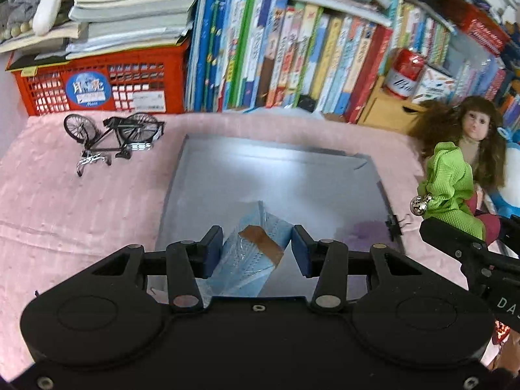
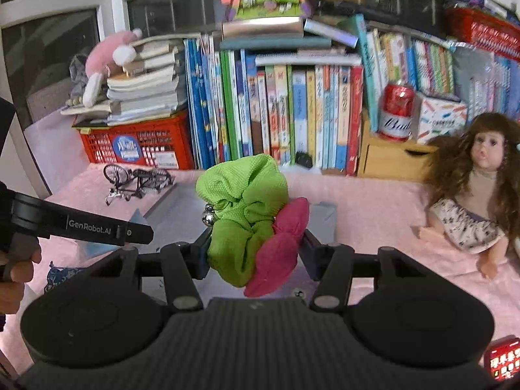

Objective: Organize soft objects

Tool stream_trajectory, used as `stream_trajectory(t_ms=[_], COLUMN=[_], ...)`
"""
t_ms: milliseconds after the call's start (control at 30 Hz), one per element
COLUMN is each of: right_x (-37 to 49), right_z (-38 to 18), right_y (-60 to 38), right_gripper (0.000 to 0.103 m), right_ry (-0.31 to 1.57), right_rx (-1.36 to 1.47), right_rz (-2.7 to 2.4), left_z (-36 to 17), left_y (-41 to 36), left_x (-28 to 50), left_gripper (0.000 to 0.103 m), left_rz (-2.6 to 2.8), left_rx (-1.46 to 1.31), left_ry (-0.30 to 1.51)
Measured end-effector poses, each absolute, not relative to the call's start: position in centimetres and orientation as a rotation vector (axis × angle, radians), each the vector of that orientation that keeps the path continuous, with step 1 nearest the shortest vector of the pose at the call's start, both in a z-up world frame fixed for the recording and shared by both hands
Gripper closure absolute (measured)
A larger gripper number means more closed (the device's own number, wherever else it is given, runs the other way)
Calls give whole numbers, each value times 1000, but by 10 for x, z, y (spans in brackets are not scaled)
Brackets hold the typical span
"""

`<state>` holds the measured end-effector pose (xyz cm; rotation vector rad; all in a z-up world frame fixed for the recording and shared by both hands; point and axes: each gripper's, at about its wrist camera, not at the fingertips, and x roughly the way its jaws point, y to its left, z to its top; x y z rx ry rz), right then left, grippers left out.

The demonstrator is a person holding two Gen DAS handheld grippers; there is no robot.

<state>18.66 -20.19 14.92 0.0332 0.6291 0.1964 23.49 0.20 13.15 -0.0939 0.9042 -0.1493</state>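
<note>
- Underneath everything lies a pink cloth [image 1: 81, 201] that covers the worktop, and near its middle sits a shallow grey tray [image 1: 276, 175], the landmark for all that follows.
- Behind the tray a long row of upright books [image 1: 292, 58] fills the back, with a red crate [image 1: 107, 81] of stacked books at the row's left end.
- Right of the tray, well apart from it, a long-haired doll [image 2: 477, 195] leans back on the cloth.
- Over the tray's near edge the left hand-held gripper [image 1: 256, 247] stands partly open; a clear-wrapped pack of blue face masks [image 1: 250, 253] lies tilted between its blue pads, and whether the pads press on the pack I cannot tell.
- Above the tray's right side the right hand-held gripper [image 2: 256, 250] is closed partway onto a bundle of soft cloth, a green scrunchie [image 2: 243, 208] beside a magenta scrunchie [image 2: 279, 250], both lifted off the tray.
- Left of the tray, behind its far left corner, a small black model bicycle [image 1: 113, 136] stands on the cloth.
- Beyond the tray's right rear, a red can [image 2: 396, 113] stands on a small wooden drawer box [image 2: 390, 159].
- At the green scrunchie's left edge hang two small silver bells [image 2: 208, 216].
</note>
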Motion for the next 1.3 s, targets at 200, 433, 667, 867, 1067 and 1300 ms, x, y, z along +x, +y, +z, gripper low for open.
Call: stream_trajectory(t_ms=[200, 433, 667, 867, 1067, 1300], right_x=[220, 250, 269, 277, 282, 282], right_z=[135, 110, 89, 75, 70, 70], right_y=[-191, -182, -173, -171, -171, -170], right_gripper=[45, 45, 44, 44, 42, 39], right_ry=[748, 896, 998, 1047, 1054, 1049], right_rx=[32, 77, 79, 91, 100, 97], right_rz=[189, 201, 196, 192, 184, 189], left_z=[120, 97, 80, 73, 66, 65], left_y=[7, 17, 21, 24, 28, 30], left_x=[263, 290, 304, 312, 316, 315], left_gripper=[59, 59, 59, 59, 59, 55], left_rz=[-113, -83, -48, -49, -44, -53], left_rx=[-94, -160, -155, -167, -182, -173], left_ry=[964, 1073, 1112, 1129, 1132, 1113])
